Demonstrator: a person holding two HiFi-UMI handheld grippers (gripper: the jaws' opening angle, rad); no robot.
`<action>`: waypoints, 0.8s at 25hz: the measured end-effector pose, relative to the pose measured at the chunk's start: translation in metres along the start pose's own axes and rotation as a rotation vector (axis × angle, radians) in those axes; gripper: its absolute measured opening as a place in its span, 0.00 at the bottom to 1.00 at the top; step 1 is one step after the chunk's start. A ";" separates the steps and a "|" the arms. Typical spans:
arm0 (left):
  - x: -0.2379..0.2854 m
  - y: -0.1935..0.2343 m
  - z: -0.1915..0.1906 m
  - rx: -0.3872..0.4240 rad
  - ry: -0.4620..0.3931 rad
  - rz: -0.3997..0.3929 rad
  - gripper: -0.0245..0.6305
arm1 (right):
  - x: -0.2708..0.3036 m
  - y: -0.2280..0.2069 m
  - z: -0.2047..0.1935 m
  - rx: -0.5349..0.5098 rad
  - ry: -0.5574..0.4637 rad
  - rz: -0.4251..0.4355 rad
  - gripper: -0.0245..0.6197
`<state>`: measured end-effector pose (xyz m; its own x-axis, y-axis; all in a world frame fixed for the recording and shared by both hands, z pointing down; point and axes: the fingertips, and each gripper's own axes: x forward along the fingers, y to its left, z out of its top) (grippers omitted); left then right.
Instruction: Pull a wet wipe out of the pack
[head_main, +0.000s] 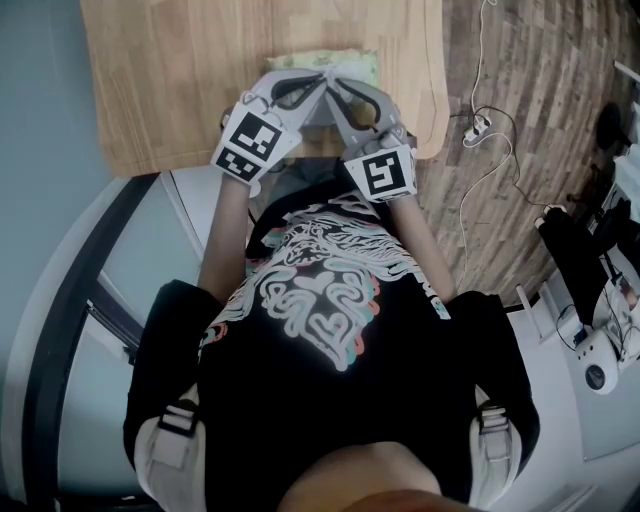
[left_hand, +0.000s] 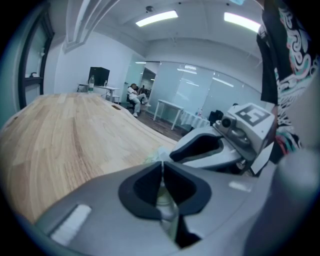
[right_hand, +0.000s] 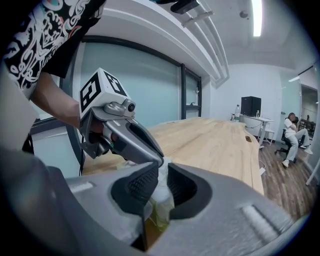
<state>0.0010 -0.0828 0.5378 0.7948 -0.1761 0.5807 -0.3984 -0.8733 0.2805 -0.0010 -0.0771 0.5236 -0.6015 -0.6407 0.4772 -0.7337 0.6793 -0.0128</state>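
Observation:
The pale green wet wipe pack (head_main: 338, 59) lies near the front edge of the wooden table (head_main: 170, 80). Both grippers meet over its near end. In the right gripper view, white wipe material (right_hand: 163, 189) stands up from the yellow-green pack (right_hand: 157, 219) between my right gripper's (right_hand: 161, 182) ribbed pads, which press on it. My left gripper (right_hand: 158, 161) comes in from the left, its tip pinched on the top of that white material. In the left gripper view, the left gripper (left_hand: 162, 167) has its pads together at the tip, with pale material (left_hand: 165, 206) below them.
The table's front edge runs just below the pack, close to the person's body (head_main: 310, 330). Cables and a plug (head_main: 475, 128) lie on the wood floor at the right. White equipment (head_main: 600, 350) stands at the far right. A seated person (right_hand: 292, 131) is far back in the room.

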 end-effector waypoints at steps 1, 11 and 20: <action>0.000 0.000 0.000 -0.008 -0.004 -0.002 0.04 | 0.000 0.000 -0.001 -0.004 0.004 -0.001 0.13; -0.008 -0.001 0.005 -0.045 -0.042 -0.005 0.04 | 0.000 -0.002 -0.001 -0.026 0.024 -0.020 0.06; -0.017 0.005 0.009 -0.078 -0.081 0.017 0.04 | -0.001 -0.003 0.000 -0.032 0.025 -0.018 0.06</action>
<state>-0.0105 -0.0887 0.5222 0.8207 -0.2296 0.5232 -0.4441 -0.8325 0.3313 0.0015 -0.0784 0.5232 -0.5796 -0.6441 0.4992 -0.7339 0.6788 0.0238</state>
